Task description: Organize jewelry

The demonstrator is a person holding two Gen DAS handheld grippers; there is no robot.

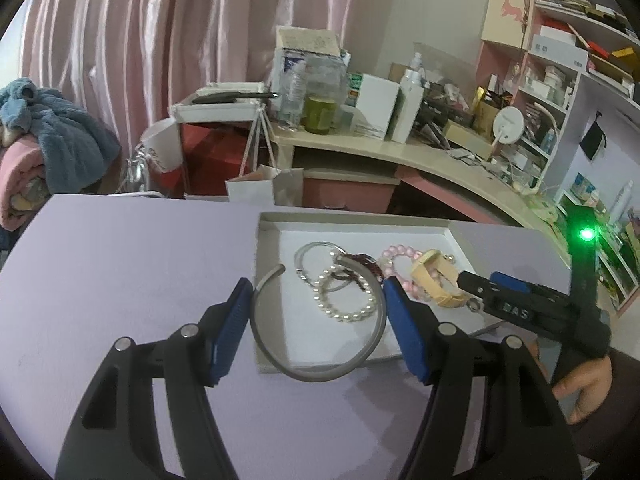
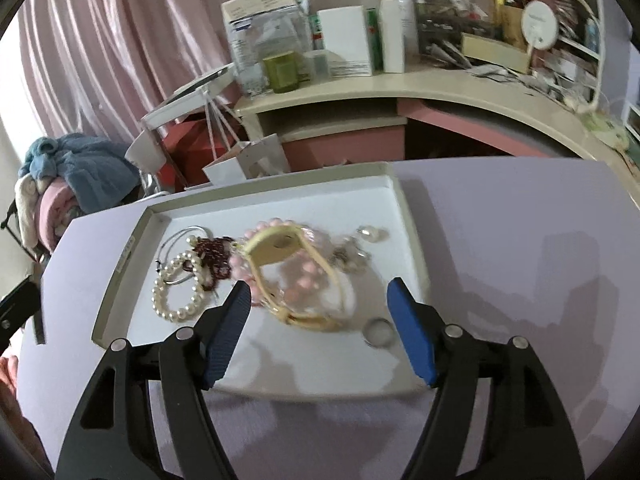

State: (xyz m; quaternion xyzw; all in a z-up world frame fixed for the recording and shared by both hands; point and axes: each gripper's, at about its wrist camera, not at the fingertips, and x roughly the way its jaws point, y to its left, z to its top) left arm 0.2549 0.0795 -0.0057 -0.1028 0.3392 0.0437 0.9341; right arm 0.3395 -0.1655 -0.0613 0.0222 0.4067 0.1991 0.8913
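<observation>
A white tray [image 1: 360, 228] [image 2: 412, 240] on the lilac table holds a pearl bracelet [image 1: 344, 314] [image 2: 176, 312], a pink bead bracelet [image 1: 396, 252] [image 2: 260, 232], a dark red bead piece [image 1: 360, 260] [image 2: 216, 252], a cream strap band [image 1: 436, 280] [image 2: 296, 276], thin silver bangles [image 1: 308, 256] and a small ring [image 2: 379, 332]. My left gripper [image 1: 318, 288] holds a grey open bangle [image 1: 320, 372] between its blue pads, above the tray's near edge. My right gripper [image 2: 320, 292] [image 1: 476, 284] is open and empty over the cream band.
A cluttered cream and pink desk [image 1: 400, 152] and shelves [image 1: 560, 80] stand behind the table. A white paper bag [image 1: 260, 188] and a red box [image 1: 212, 152] sit beyond the table's far edge. Blue and pink blankets [image 1: 52, 140] are piled at the left.
</observation>
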